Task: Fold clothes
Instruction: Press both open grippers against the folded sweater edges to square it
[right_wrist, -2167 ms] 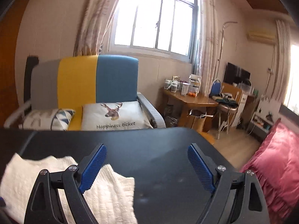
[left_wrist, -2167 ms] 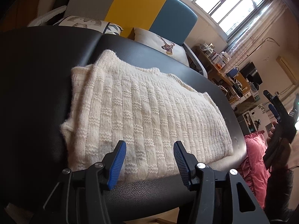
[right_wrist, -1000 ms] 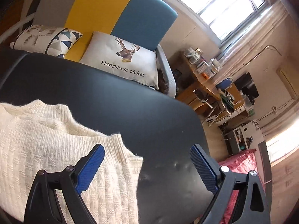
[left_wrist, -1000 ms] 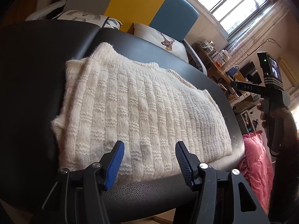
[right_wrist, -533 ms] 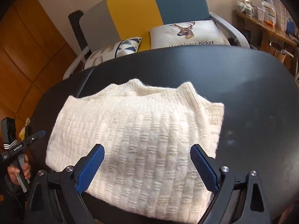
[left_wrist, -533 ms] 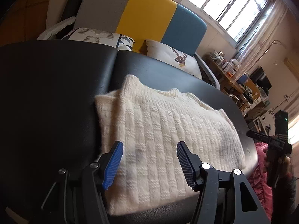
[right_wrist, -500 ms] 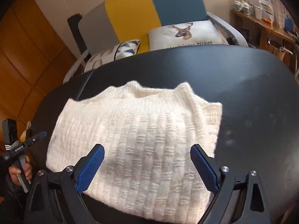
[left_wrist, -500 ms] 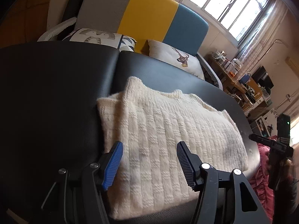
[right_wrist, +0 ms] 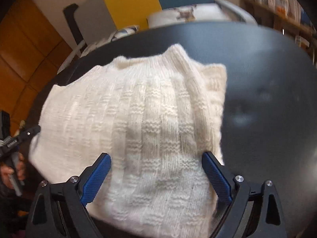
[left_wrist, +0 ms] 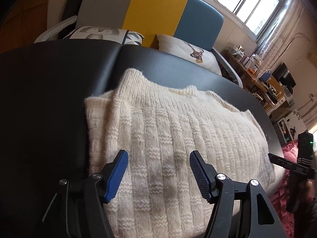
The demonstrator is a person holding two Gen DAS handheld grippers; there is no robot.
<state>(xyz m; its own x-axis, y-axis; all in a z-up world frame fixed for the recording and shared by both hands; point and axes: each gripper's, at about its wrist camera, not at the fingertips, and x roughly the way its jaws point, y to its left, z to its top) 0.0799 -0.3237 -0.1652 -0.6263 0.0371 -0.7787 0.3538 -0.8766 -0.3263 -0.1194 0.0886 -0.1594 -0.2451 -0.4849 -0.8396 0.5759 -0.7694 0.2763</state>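
The cream knit sweater point(left_wrist: 178, 138) lies folded flat on the black padded surface point(left_wrist: 49, 99). It looks thick, soft and limp, likely to sag and stretch, so hold is best taken through all layers at the near folded edge. The left gripper point(left_wrist: 157, 172), its jaws having just been opening, and the right gripper point(right_wrist: 156, 175) both stand apart above the knit, clamping nothing.

A grey, yellow and blue sofa point(left_wrist: 154, 13) with cushions point(left_wrist: 190, 49) stands beneath a bright window point(left_wrist: 247, 2).
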